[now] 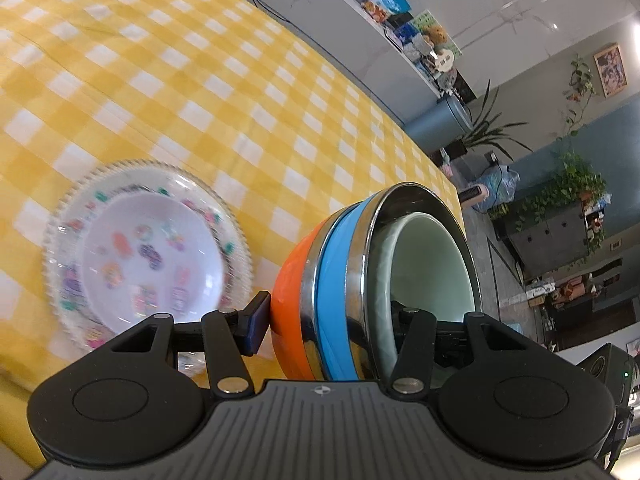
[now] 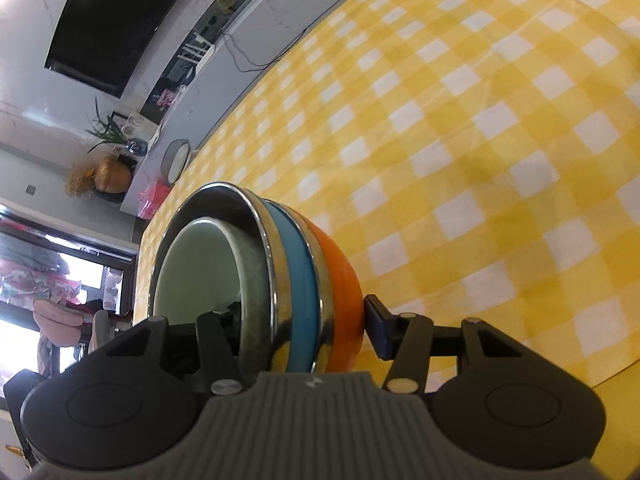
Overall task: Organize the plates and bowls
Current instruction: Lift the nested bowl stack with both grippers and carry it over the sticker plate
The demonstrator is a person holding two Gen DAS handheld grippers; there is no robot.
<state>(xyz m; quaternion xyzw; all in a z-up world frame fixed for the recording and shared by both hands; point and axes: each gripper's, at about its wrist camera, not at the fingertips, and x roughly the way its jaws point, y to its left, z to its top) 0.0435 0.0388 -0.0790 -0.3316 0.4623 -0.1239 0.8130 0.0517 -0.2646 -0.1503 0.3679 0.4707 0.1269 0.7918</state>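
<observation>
Checked tablecloth point(image 1: 200, 80) | both grippers' fingers point(image 1: 254, 326) clamp bowl stack point(image 1: 340, 292) | floral plate point(image 1: 148, 256) only in left view

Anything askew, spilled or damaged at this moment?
Nothing stands out. The nested bowl stack, orange outside and pale green inside, is gripped across its wall by the left gripper and right gripper. The patterned plates sit stacked on the checked tablecloth.

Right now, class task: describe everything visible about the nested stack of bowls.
The bowl stack nests three: an orange outer bowl, a blue one with shiny steel rims, and a pale green inner bowl. It is tipped on edge above the yellow checked tablecloth, gripped through its wall by the left gripper and right gripper.
</observation>
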